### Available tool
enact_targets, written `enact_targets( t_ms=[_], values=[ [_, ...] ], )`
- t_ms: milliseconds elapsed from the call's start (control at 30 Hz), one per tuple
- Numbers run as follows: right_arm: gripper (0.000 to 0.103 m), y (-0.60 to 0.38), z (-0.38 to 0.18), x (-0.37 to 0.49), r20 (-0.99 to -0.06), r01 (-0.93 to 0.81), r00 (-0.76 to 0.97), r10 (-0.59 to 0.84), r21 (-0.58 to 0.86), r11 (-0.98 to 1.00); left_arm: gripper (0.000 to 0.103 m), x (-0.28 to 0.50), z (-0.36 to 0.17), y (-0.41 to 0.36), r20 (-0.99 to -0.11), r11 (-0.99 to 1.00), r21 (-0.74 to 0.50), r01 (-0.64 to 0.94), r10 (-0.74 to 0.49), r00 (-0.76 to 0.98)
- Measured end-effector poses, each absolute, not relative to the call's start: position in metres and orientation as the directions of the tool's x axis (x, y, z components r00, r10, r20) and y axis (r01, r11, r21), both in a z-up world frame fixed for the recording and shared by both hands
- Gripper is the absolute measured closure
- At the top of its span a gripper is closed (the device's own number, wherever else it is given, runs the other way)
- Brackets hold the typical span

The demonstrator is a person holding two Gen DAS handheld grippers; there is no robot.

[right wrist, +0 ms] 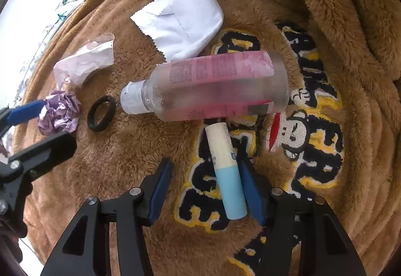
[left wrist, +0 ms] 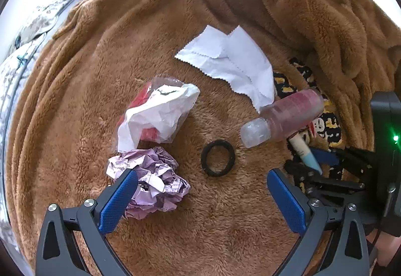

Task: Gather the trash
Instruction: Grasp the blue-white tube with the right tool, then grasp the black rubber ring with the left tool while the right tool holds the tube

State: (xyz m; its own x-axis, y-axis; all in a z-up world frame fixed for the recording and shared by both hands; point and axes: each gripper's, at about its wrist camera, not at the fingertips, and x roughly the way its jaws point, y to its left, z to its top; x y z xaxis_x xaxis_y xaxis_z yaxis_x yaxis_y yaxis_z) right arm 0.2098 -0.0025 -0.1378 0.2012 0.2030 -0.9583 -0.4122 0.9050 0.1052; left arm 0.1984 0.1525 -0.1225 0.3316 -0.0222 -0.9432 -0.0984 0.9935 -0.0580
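Trash lies on a brown fleece blanket (left wrist: 225, 220): crumpled lilac foil wrapper (left wrist: 155, 183) against the spread left tongs' (left wrist: 202, 190) inner pad. Right tongs (right wrist: 204, 190) (jaws apart, not pinching) flank a cream-and-blue stick tube (right wrist: 226, 168) beside a pink clear plastic bottle (right wrist: 213, 85).

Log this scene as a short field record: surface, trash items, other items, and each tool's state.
surface: brown fleece blanket
trash: crumpled purple wrapper; crumpled plastic bag; white paper
other items: pink bottle lying on its side; black hair tie; cream-and-blue tube
left tool: open, one finger touching the purple wrapper
right tool: astride the tube, one finger against it, the other apart
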Motion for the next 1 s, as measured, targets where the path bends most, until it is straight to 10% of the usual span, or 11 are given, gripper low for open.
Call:
enact_targets(
  t_ms=[67,1000],
  values=[
    [0.087,-0.009,-0.133,0.209,-0.953,-0.385,0.198,0.230,0.140,0.912,0.000,0.199,-0.121,0.150,-0.940,0.993,-0.065,-0.095,-0.029,0.341],
    [0.087,-0.061,-0.099,0.195,-0.906,-0.278,0.217,0.364,0.300,0.912,0.001,0.248,-0.175,0.117,-0.968,0.994,-0.096,-0.054,-0.081,0.237]
  ],
)
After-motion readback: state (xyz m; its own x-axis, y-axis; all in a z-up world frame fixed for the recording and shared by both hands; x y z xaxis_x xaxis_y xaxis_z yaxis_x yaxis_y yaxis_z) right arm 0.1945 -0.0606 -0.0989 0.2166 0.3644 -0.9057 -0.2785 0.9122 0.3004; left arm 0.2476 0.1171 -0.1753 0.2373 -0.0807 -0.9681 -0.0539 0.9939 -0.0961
